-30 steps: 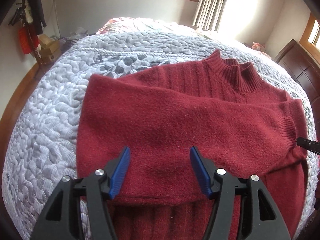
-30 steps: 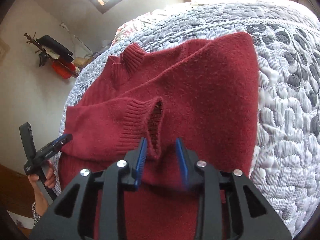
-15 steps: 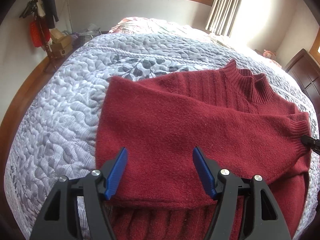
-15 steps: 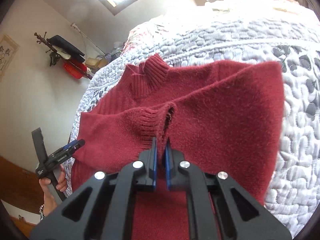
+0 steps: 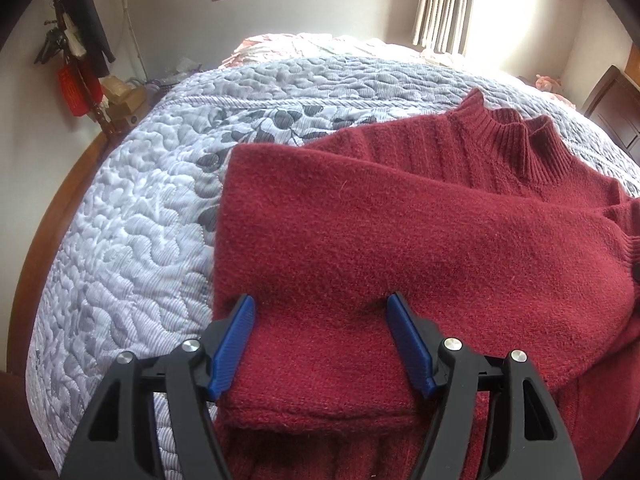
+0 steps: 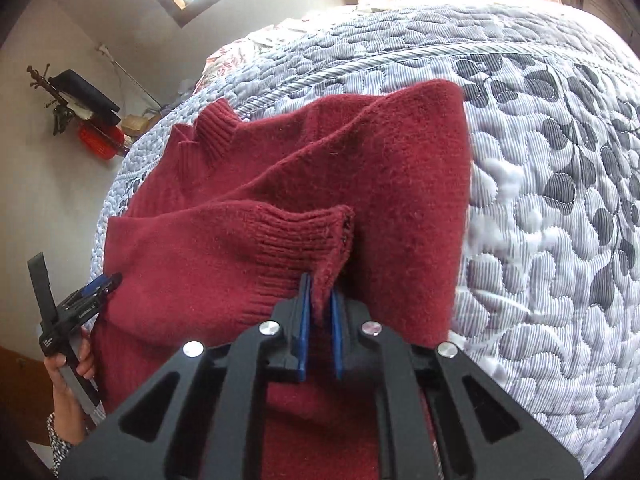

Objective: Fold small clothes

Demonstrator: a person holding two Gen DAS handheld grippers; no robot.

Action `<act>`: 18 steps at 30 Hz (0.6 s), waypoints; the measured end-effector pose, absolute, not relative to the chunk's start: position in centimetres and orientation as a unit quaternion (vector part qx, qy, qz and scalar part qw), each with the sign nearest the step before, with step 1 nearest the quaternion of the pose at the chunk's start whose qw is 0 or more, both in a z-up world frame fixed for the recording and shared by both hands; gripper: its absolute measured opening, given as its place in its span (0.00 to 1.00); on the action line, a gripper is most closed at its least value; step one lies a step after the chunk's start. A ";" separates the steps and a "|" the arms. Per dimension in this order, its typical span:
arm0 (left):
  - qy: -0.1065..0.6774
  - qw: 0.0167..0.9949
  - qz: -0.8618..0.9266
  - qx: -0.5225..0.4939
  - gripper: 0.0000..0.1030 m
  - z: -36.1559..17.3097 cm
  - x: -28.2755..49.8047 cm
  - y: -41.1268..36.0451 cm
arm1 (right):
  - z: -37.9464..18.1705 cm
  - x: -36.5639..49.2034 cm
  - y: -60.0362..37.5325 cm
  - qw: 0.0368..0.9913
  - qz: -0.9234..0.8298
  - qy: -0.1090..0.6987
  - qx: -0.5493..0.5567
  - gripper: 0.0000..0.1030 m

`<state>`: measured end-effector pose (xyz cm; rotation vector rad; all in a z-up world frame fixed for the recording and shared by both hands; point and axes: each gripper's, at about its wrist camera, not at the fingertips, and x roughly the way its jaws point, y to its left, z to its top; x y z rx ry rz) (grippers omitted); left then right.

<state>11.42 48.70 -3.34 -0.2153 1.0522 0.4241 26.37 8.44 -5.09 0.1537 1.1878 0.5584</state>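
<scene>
Sweater (image 5: 400, 248) cuff (image 6: 304, 236) pinched in right tongs (image 6: 320, 312); left tongs (image 5: 322, 340) spread apart; no readable labels.

Left hand-held gripper (image 5: 320, 344) spread, right (image 6: 319, 300) clamped

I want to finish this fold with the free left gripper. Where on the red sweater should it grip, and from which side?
Probably the folded side edge of the red sweater lying on the quilt, approached from the quilt side. That edge is a thick, exposed fold beside the open left gripper. The right gripper is shut on the sleeve cuff.
</scene>
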 end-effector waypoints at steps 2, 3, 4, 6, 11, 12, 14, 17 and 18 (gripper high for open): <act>0.489 0.845 0.185 -0.115 0.66 -2.2 10.9 48.6 | -4.3 26.0 7.8 0.793 0.263 0.544 0.076 0.18; 0.482 0.850 0.176 -0.121 0.66 -1.5 10.7 48.7 | -3.8 25.9 7.7 0.799 0.261 0.538 0.070 0.21; 0.476 0.853 0.175 -0.123 0.66 -0.9 10.7 48.7 | -3.3 25.9 7.5 0.804 0.258 0.532 0.066 0.23; 0.469 0.856 0.180 -0.124 0.67 -0.1 11.0 48.8 | -2.8 26.7 7.5 0.806 0.253 0.530 0.074 0.30; 0.481 0.850 0.182 -0.114 0.67 -1.0 12.7 48.6 | -3.9 28.4 8.8 0.788 0.254 0.555 0.084 0.30; 0.484 0.848 0.185 -0.113 0.67 -1.4 12.9 48.6 | -4.2 28.5 9.1 0.785 0.255 0.559 0.085 0.27; 0.491 0.843 0.188 -0.113 0.67 -2.2 13.1 48.8 | -4.6 28.8 9.3 0.779 0.260 0.564 0.091 0.07; 0.500 0.838 0.187 -0.116 0.68 -3.3 13.3 49.2 | -4.1 28.5 9.0 0.782 0.273 0.552 0.096 0.05; 0.497 0.840 0.185 -0.118 0.68 -3.4 13.1 49.2 | -3.6 28.3 8.8 0.788 0.277 0.542 0.095 0.05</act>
